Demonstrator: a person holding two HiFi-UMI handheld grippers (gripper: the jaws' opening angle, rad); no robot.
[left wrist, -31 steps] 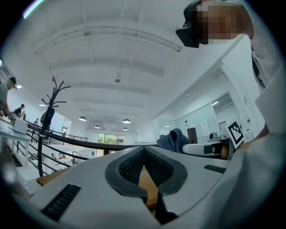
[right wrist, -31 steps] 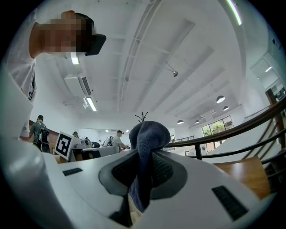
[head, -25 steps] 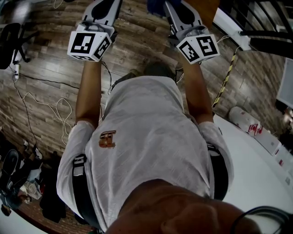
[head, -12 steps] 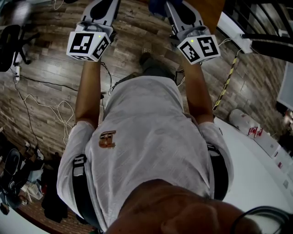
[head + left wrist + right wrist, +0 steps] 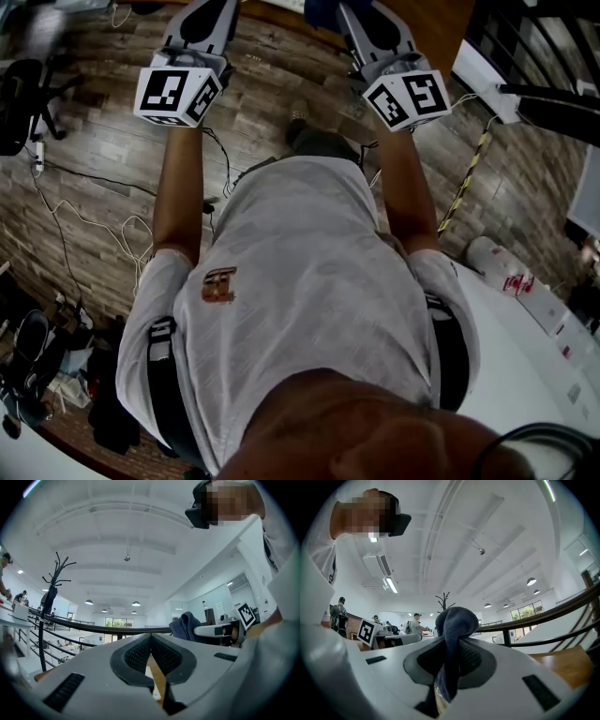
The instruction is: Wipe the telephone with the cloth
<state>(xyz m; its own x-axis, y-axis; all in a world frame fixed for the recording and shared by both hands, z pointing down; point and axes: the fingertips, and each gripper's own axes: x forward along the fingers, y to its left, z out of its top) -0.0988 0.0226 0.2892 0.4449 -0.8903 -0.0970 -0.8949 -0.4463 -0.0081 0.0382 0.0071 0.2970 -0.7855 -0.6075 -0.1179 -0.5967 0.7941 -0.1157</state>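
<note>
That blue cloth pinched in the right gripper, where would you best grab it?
Take the rounded bunch of the cloth that bulges out beyond the right gripper, coming from ahead of the tips: the rest is pinched between the shut jaws.

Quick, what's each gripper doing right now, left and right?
Left gripper: closed, nothing between its jaws.
Right gripper: closed on the dark blue cloth.
</note>
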